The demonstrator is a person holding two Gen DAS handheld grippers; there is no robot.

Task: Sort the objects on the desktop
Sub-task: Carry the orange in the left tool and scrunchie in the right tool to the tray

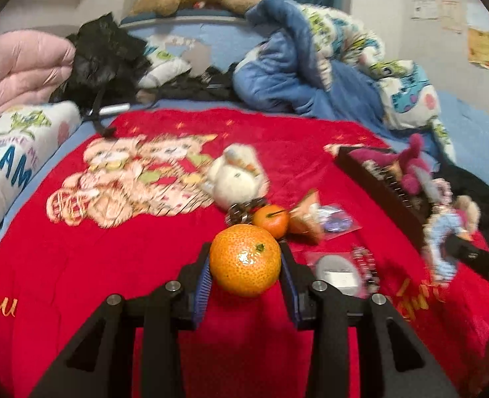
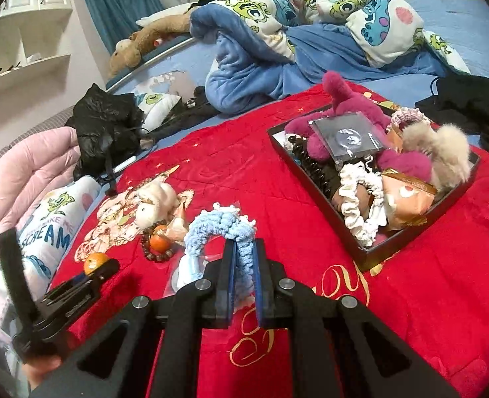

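My left gripper [image 1: 246, 258] is shut on a large orange mandarin [image 1: 245, 260] and holds it above the red blanket [image 1: 78, 258]. It shows small in the right wrist view [image 2: 95, 262]. My right gripper [image 2: 244, 248] is shut on a light blue crocheted scrunchie [image 2: 217, 229], lifted above the blanket. A second, smaller mandarin [image 1: 271, 220] lies inside a brown bead bracelet [image 2: 154, 255] next to a white plush toy [image 1: 236, 175]. A black tray [image 2: 360, 252] on the right holds a magenta plush [image 2: 347, 102], a clear case, a white scrunchie [image 2: 360, 205] and a beige fur toy.
Small plastic bags [image 1: 337, 272] and an orange-wrapped packet [image 1: 305, 217] lie by the mandarin. A blue quilt [image 2: 277, 33], a black plastic bag [image 2: 105, 126], a pink duvet [image 2: 22, 179] and a printed pillow [image 2: 55, 229] ring the blanket. Black cloth [image 2: 469, 106] lies behind the tray.
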